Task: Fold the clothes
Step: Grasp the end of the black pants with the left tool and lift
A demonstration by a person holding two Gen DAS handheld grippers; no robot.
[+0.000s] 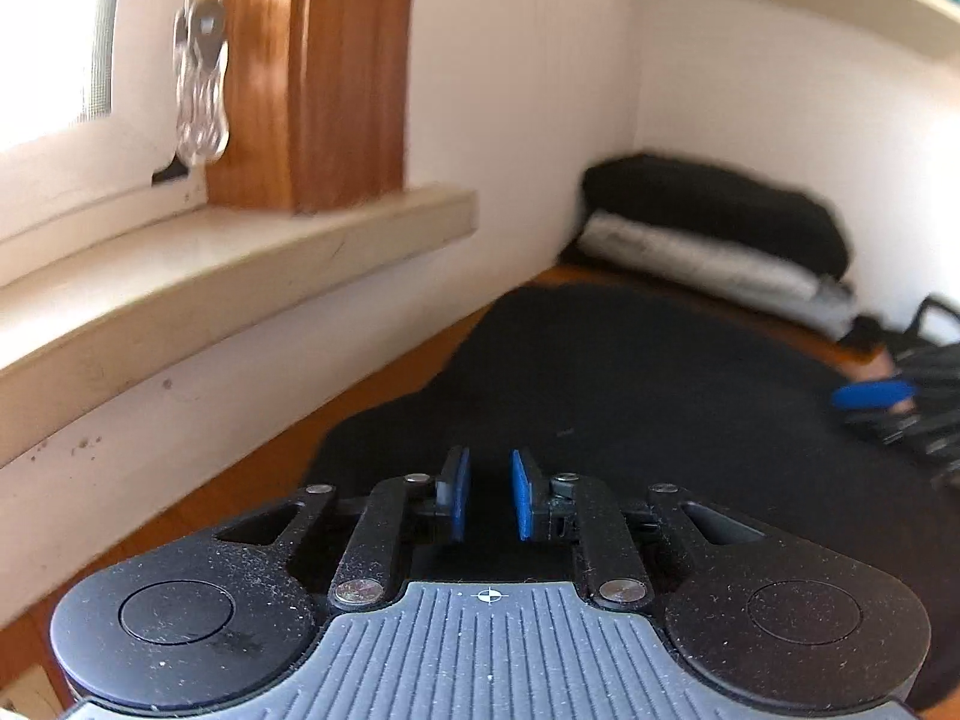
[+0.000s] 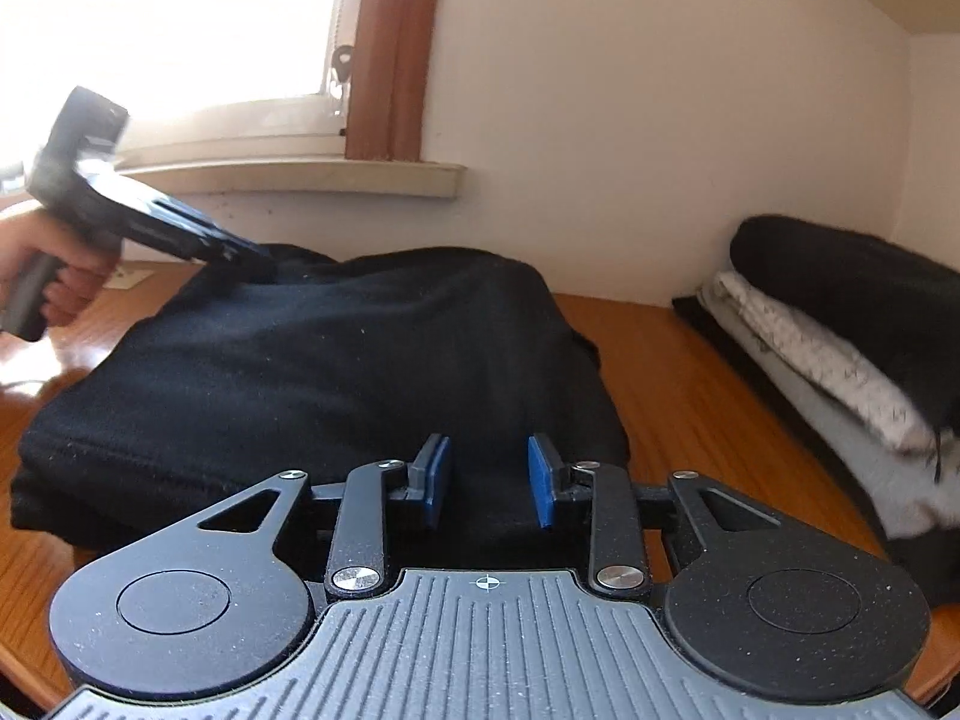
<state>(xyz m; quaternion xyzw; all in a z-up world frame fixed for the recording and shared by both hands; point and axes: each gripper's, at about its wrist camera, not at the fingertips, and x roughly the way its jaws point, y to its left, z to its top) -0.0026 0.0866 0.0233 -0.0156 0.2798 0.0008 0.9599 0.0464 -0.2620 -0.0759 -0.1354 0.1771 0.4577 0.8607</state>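
Nearest, right gripper (image 2: pixel 489 483) with blue pads parted a little, nothing pinched, poised over the near edge of the folded black garment (image 2: pixel 312 360) lying on the wooden table (image 2: pixel 672 360). Left gripper (image 1: pixel 487 495) likewise narrowly parted and empty above the same dark cloth, held by a hand (image 2: pixel 57 276) at the garment's far left corner. Farther right, a stack of folded clothes (image 2: pixel 840 336) against the white wall (image 2: pixel 660 120). Beyond, a windowsill (image 2: pixel 336 174) under a bright window.

Garment (image 2: pixel 324 372) lies on table (image 2: pixel 660 360), folded pile (image 2: pixel 840 324) to its right.
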